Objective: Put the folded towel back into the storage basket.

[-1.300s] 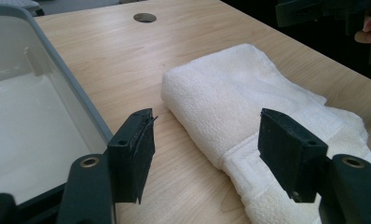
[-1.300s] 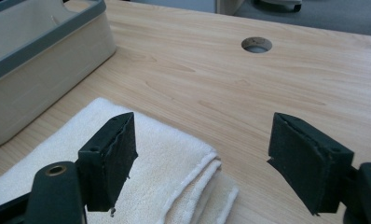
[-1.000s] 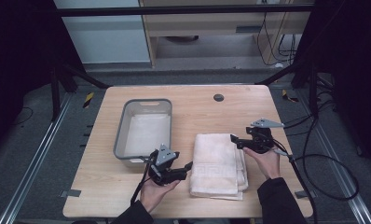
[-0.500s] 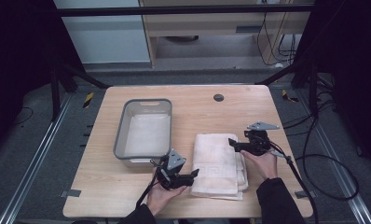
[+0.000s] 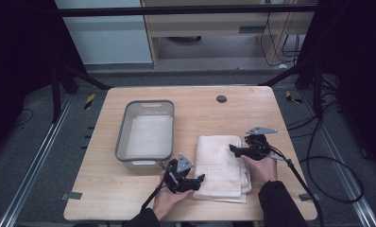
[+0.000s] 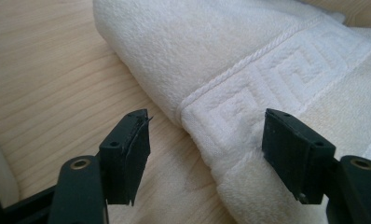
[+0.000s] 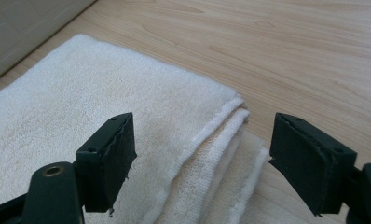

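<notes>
A light wooden table (image 5: 195, 113) is seen carrying a grey tub (image 5: 122, 137) at its left-middle, a folded white towel (image 5: 221, 163) just right of it, and a small dark disc (image 5: 221, 99) near the far edge.

Both forearms enter from the near edge. The left hand (image 5: 169, 198) holds the left gripper (image 5: 199, 180) low, its fingers (image 6: 127, 149) spread wide and pointing rightward. The right hand (image 5: 261, 166) holds the right gripper (image 5: 233, 149), fingers (image 7: 106, 158) likewise parted, pointing leftward.
</notes>
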A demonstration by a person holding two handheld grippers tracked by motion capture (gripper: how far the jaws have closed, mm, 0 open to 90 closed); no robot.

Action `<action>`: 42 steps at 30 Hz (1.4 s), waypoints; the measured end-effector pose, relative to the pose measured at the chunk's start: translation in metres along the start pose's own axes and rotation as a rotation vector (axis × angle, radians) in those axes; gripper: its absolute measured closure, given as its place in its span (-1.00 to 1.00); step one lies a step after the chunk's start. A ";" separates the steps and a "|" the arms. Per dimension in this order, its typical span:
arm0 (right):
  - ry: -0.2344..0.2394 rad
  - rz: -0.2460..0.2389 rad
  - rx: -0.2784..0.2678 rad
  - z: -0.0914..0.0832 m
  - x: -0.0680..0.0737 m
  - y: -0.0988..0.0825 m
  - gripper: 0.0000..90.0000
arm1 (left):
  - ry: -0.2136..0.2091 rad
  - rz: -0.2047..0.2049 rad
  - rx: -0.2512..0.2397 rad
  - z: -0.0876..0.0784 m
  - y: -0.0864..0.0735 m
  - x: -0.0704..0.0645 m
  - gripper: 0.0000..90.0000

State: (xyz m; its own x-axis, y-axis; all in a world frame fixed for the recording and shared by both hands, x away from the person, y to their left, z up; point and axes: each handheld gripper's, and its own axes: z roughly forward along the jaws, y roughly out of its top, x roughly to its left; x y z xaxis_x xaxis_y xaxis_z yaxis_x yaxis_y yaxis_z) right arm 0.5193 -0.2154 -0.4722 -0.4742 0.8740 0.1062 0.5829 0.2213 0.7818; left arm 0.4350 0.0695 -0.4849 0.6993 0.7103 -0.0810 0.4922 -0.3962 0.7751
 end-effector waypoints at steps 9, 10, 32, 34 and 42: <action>0.006 0.015 0.032 0.007 0.000 -0.009 -0.44 | 0.000 -0.001 0.014 0.008 -0.006 -0.002 -0.30; 0.006 0.020 0.033 0.008 0.000 -0.010 -0.44 | -0.002 0.000 0.015 0.009 -0.006 -0.001 -0.29; 0.047 0.087 0.087 0.017 -0.001 -0.015 -0.30 | -0.081 -0.063 0.080 0.018 -0.004 0.003 -0.02; 0.056 0.088 0.089 0.017 -0.001 -0.015 -0.24 | -0.086 -0.062 0.085 0.018 -0.003 0.003 0.02; 0.103 0.129 0.104 0.017 -0.001 -0.013 0.14 | -0.131 -0.080 0.113 0.019 0.000 0.005 0.22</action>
State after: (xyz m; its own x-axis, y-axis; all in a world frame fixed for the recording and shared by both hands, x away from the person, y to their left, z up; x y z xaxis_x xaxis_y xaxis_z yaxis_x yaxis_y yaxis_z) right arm 0.5235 -0.2116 -0.4936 -0.4531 0.8502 0.2682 0.7057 0.1582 0.6907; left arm 0.4482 0.0616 -0.4971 0.7135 0.6632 -0.2259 0.5987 -0.4097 0.6883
